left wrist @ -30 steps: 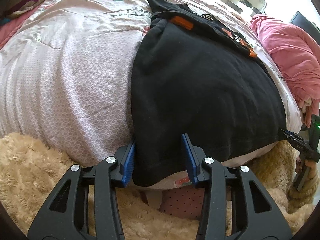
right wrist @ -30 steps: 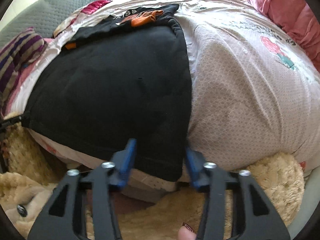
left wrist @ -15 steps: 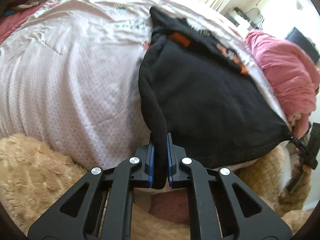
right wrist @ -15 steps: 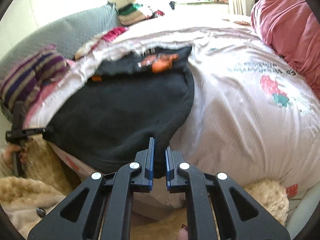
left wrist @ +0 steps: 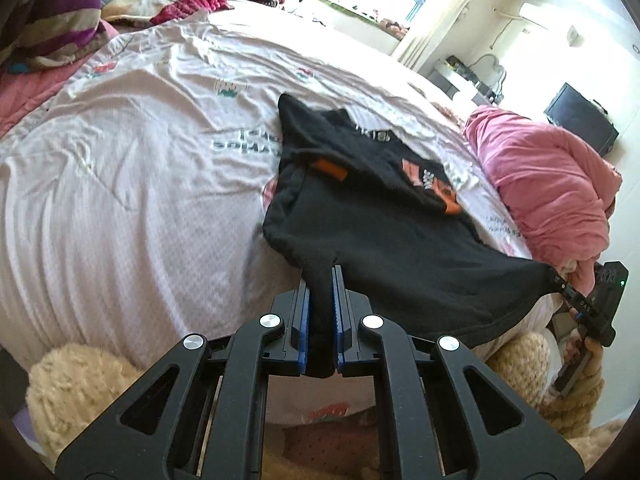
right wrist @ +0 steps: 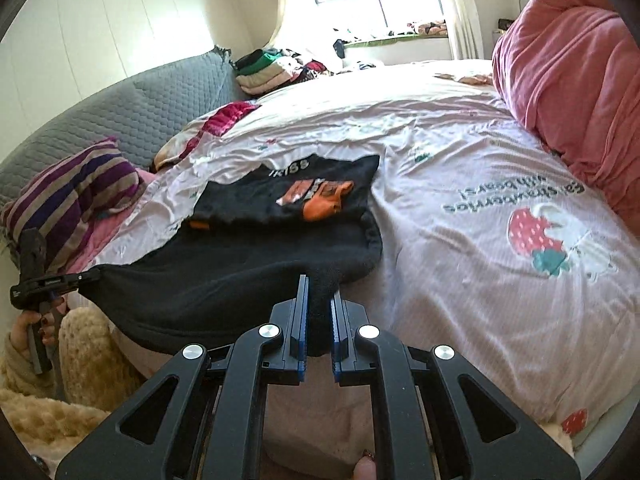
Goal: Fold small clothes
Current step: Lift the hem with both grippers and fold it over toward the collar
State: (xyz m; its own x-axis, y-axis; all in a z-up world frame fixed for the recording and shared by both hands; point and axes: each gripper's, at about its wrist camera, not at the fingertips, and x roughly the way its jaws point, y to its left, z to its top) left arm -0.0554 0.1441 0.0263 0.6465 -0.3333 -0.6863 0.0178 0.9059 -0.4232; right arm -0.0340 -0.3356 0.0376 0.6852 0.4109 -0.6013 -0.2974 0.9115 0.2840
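Black garment (left wrist: 400,248) with orange print, pale pink bedspread (left wrist: 140,168)

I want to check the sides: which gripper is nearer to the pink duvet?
Right. The right gripper pinches the black garment's corner just beside the pink duvet; the left gripper holds the opposite corner, farther away.

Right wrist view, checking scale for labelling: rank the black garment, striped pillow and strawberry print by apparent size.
1. Black garment
2. Striped pillow
3. Strawberry print
The garment lies nearest the camera, which inflates it.

At lower centre the left gripper (left wrist: 321,320) pinches a corner of the black garment (left wrist: 384,240), whose far corner the right gripper (left wrist: 560,282) clamps at the right edge.
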